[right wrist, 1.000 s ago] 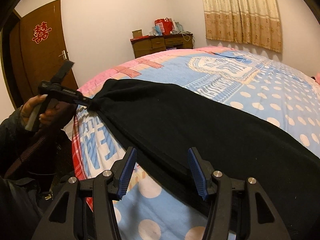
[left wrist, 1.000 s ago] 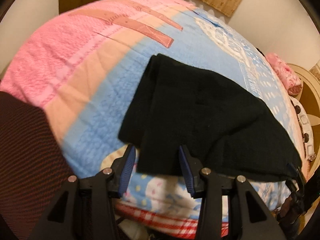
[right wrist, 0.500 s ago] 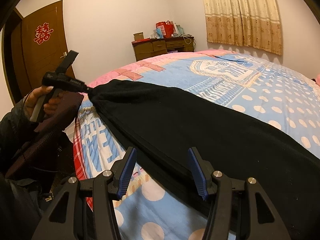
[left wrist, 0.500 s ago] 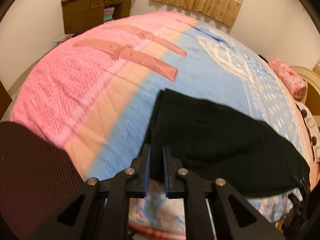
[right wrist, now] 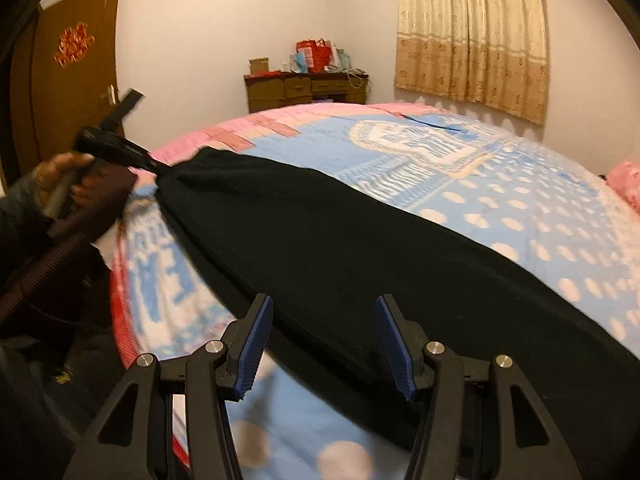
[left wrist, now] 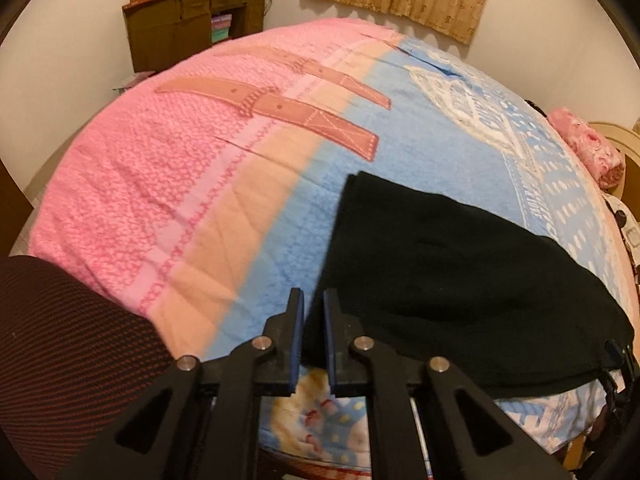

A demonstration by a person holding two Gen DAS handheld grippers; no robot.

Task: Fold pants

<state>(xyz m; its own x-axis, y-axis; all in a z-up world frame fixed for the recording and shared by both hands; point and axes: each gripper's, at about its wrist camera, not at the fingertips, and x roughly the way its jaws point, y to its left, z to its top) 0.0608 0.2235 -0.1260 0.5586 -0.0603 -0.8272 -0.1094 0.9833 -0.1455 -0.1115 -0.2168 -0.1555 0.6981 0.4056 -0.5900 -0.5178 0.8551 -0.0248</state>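
- your left gripper: the 2 blue pads are pressed nearly together on the near corner of the black pants. dark cloth fills the narrow slot between them, so it is pinching the fabric.
- in the right wrist view the same left gripper sits at the far left, your hand wrapped round its handle; the pants' corner bunches to a point right at its tip.
- the pants lie as 1 long black band across the bedspread, along the bed's near edge, running from the left gripper toward the right one.
- pants sit on the blue part of the bedspread; the pink part lies to the left of them, clear of the cloth, in the left wrist view.
- your right gripper: fingers spread well apart, blue pads not pressing on anything. the pants' near edge passes across the gap just beyond the fingertips; whether the cloth lies between the pads or only beyond and below them, you cannot tell.
- at the far right of the left wrist view the right gripper shows only as a dark sliver at the pants' other end.
- a dark red sleeve fills the lower left of the left wrist view.
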